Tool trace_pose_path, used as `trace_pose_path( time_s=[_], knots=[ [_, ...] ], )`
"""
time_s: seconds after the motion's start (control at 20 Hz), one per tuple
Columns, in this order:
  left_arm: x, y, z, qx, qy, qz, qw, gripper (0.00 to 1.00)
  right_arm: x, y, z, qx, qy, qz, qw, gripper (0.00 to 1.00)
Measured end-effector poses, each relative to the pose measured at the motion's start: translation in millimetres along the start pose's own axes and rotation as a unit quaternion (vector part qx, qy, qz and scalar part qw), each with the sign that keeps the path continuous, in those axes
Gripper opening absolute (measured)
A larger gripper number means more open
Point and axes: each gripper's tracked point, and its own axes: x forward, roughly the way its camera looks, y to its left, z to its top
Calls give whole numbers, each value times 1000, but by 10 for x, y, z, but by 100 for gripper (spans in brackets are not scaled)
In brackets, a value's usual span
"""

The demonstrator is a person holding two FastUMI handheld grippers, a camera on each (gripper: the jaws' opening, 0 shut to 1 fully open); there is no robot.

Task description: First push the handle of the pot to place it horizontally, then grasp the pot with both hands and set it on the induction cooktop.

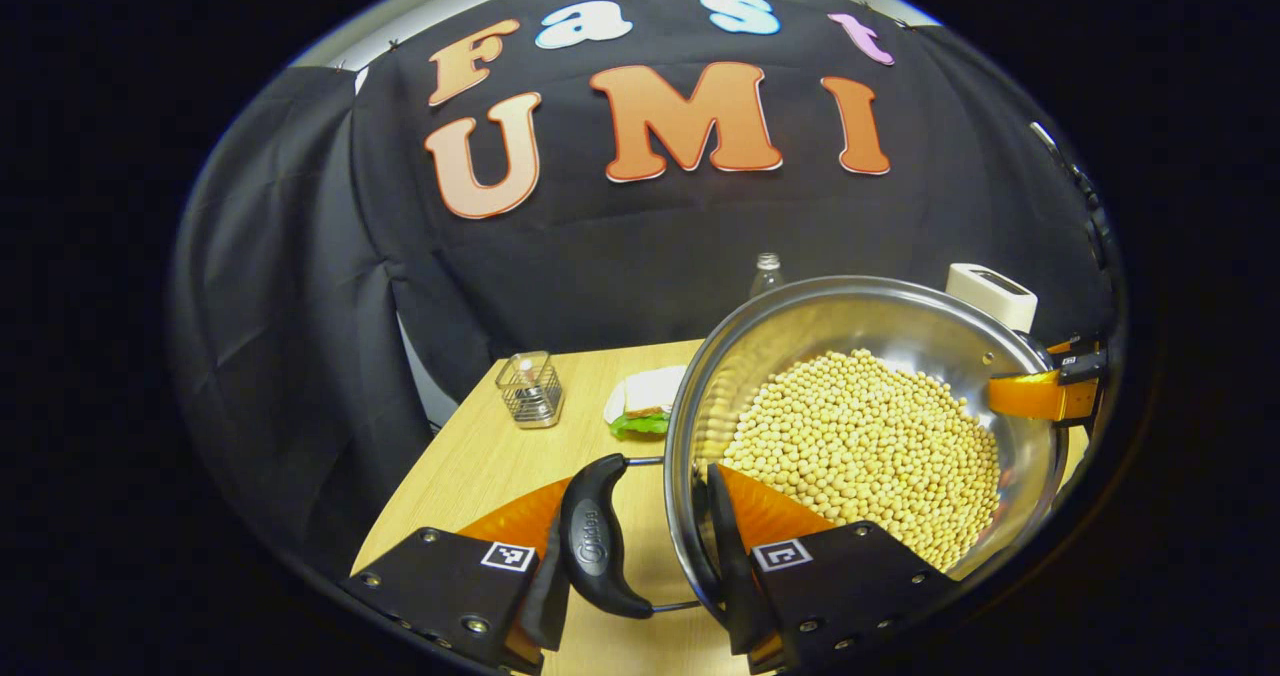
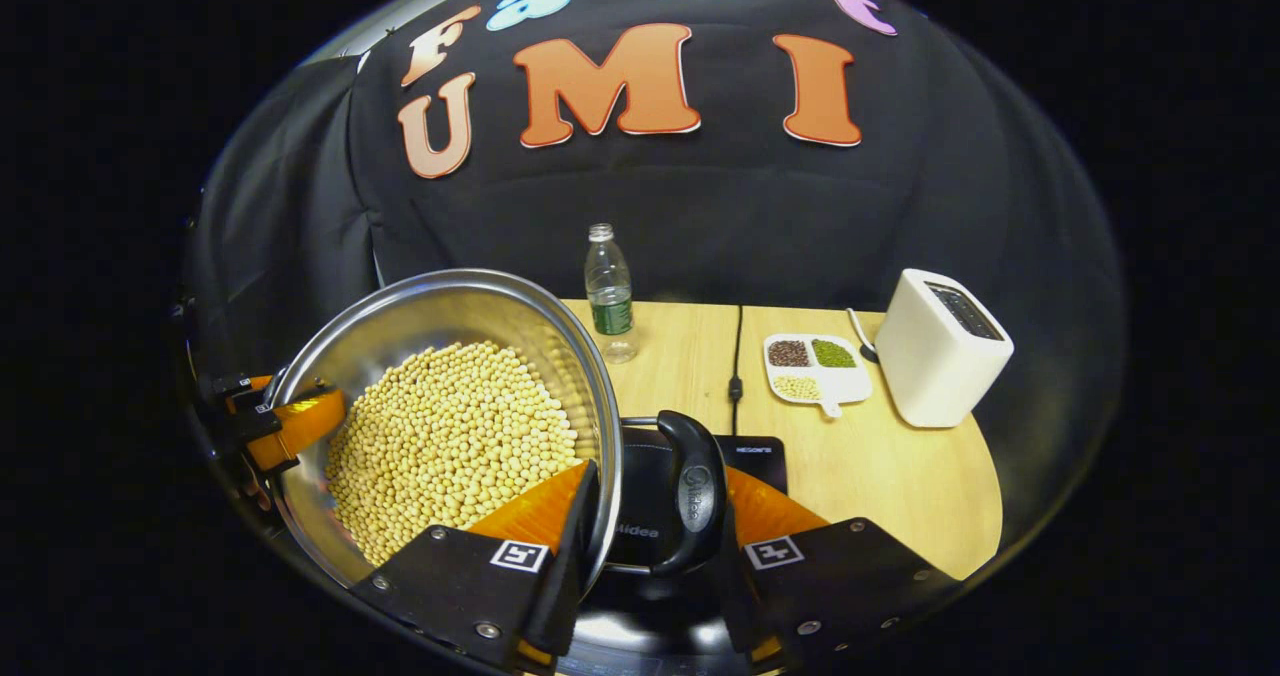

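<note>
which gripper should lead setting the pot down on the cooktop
Right, probably. The right gripper, clamped on the pot rim and handle, has the black induction cooktop directly beneath it. The left gripper is over bare table.

My left camera sits close at the pot's [image 1: 860,436] one rim, my right at the opposite; both face the wall, sharing the pot.

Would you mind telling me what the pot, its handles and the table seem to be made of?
Pot: polished metal, probably stainless steel, since its inner wall mirrors the soybeans. Handles: glossy black, likely moulded plastic, on thin metal wire brackets. Table: pale wood-look top with faint grain, solid or laminate I cannot tell.
</note>
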Motion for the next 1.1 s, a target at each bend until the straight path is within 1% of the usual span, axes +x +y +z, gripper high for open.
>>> trace_pose_path(
  time_s=[0.05, 0.1, 0.15, 0.2, 0.3, 0.35, 0.4, 0.45, 0.5, 0.55, 0.6, 0.65, 0.7, 0.75, 0.85, 0.9, 0.95, 1.0, 1.05, 1.1],
  knots=[
    [34, -13, 11, 2, -3, -4, 1000, 63, -19, -65, -10, 2, -1, -4, 1000, 53],
    [51, -20, -12, 2, -5, -8, 1000, 63, -49, -130, -18, 4, -4, -9, 1000, 57],
    [87, -32, -8, 4, -6, -13, 1000, 63, -36, -175, 1, 5, -6, -13, 1000, 53],
    [100, -41, -6, 5, -7, -17, 1000, 63, -49, -236, 3, 8, -8, -18, 1000, 57],
    [132, -24, 5, 7, -9, -25, 1000, 63, -85, -334, 4, 12, -9, -27, 1000, 57],
    [153, -21, 6, 8, -10, -30, 999, 63, -66, -384, 15, 13, -9, -32, 999, 53],
    [148, -17, 1, 8, -9, -34, 999, 64, -58, -433, 10, 15, -9, -36, 999, 57],
    [171, -8, 9, 9, -9, -37, 999, 63, -34, -475, -7, 16, -9, -40, 999, 53],
    [159, 2, 14, 9, -7, -41, 999, 63, -37, -531, -36, 19, -7, -44, 999, 57],
    [171, -4, 18, 11, -6, -44, 999, 63, -38, -565, -47, 20, -7, -47, 999, 53],
    [171, 1, 4, 11, -5, -47, 999, 64, -27, -613, -78, 21, -4, -51, 998, 57],
    [193, 2, 4, 13, -3, -50, 999, 64, -6, -654, -102, 21, -4, -54, 998, 53],
    [207, 3, 0, 13, 0, -53, 999, 64, 4, -694, -128, 23, -3, -57, 998, 57],
    [242, 4, 8, 15, 3, -56, 998, 64, 17, -717, -154, 24, -1, -60, 998, 53],
    [290, -11, 19, 19, 7, -60, 998, 64, 81, -771, -231, 27, 4, -63, 998, 53],
    [313, -19, 28, 21, 10, -62, 998, 64, 115, -791, -286, 29, 10, -64, 998, 57],
    [318, -28, 49, 22, 13, -63, 998, 64, 138, -812, -325, 30, 13, -65, 997, 53],
    [346, -38, 67, 23, 17, -65, 997, 64, 158, -835, -361, 31, 16, -66, 997, 57],
    [376, -30, 86, 24, 19, -66, 997, 64, 195, -851, -380, 32, 17, -67, 997, 57],
    [420, -35, 113, 25, 21, -67, 997, 61, 210, -869, -409, 33, 20, -69, 997, 57]
  ],
)
